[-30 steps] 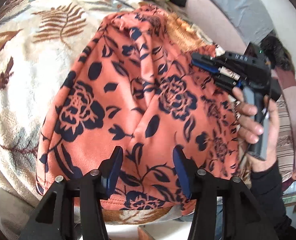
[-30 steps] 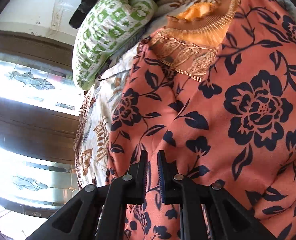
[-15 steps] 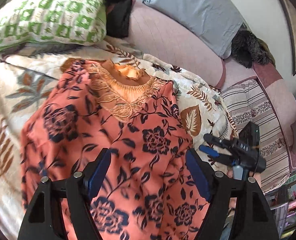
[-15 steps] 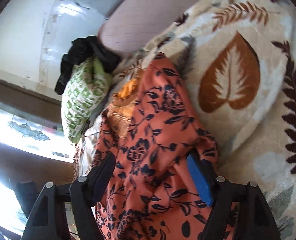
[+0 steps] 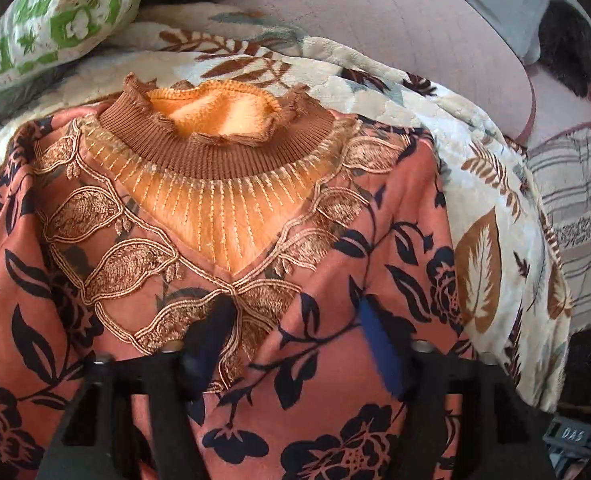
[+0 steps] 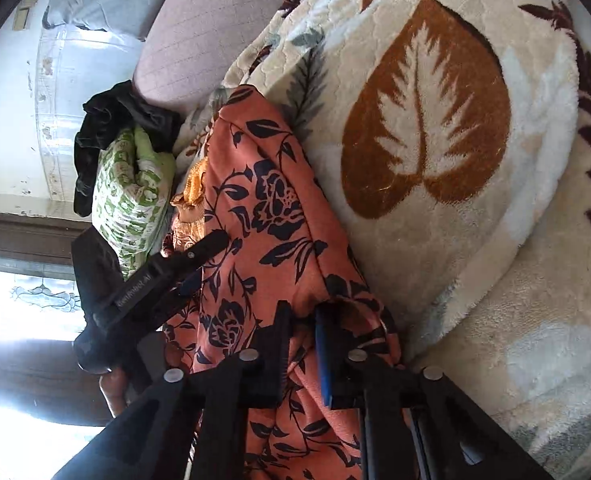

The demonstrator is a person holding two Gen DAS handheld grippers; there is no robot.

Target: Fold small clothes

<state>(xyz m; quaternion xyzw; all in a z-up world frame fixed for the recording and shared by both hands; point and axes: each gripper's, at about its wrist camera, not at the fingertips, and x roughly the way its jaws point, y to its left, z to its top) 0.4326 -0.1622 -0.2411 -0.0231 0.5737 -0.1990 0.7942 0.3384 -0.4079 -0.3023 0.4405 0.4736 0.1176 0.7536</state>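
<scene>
1. A cream blanket (image 5: pixel 447 128) with brown leaf prints covered the bed and filled the upper right of both wrist views; one large brown leaf (image 6: pixel 423 120) dominated the right wrist view.
2. An orange-red top (image 5: pixel 335 280) with dark navy roses lay spread on the blanket, filling the centre and lower half of the left wrist view. In the right wrist view it ran as a bunched strip from the centre down to the bottom edge.
3. A pinkish cushion (image 5: pixel 395 20) sat behind the blanket at the top of the left wrist view.
4. A green and white patterned pillow (image 5: pixel 55 12) lay at the upper left of the left wrist view, with a dark garment (image 6: pixel 111 128) beside it.
5. The top's ribbed brown collar (image 5: pixel 215 148), edged in gold embroidery, sat upper centre in the left wrist view, opening away from the camera.
6. The left gripper (image 5: pixel 295 344) stood at the lower centre, just below the embroidery; its jaws were closing, part spread, with the top's fabric between them, not visibly pinched.
7. The right gripper (image 6: pixel 301 344) sat at the lower centre of its own view, jaws pressed together, pinching a fold at the top's edge.
</scene>
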